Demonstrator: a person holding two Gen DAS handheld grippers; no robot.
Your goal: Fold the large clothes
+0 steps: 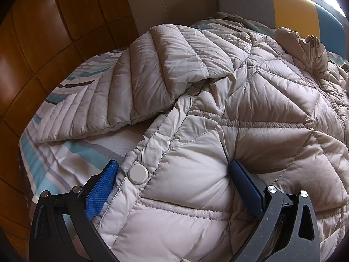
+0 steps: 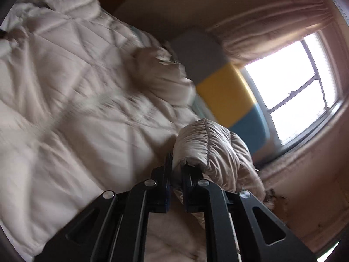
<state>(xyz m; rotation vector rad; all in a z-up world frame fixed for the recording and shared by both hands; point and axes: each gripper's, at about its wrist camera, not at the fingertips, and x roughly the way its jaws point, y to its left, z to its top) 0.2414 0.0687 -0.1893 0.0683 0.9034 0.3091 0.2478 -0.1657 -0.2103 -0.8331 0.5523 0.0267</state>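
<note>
A beige quilted down jacket [image 1: 250,100] lies spread on a striped bed sheet [image 1: 65,159]. One sleeve [image 1: 135,80] is folded across it at the left. My left gripper [image 1: 174,170] is open, its blue fingers [image 1: 102,185] straddling the jacket's edge by a round snap button [image 1: 137,174]. In the right wrist view the jacket [image 2: 76,87] is blurred. My right gripper [image 2: 176,166] is shut on a puffy fold of the jacket [image 2: 207,144] and holds it lifted above the rest.
A wooden panel wall [image 1: 43,32] runs along the bed's left side. A grey, yellow and teal headboard [image 2: 229,87] stands at the far end. A bright window [image 2: 294,83] with a curtain [image 2: 272,21] is at the right.
</note>
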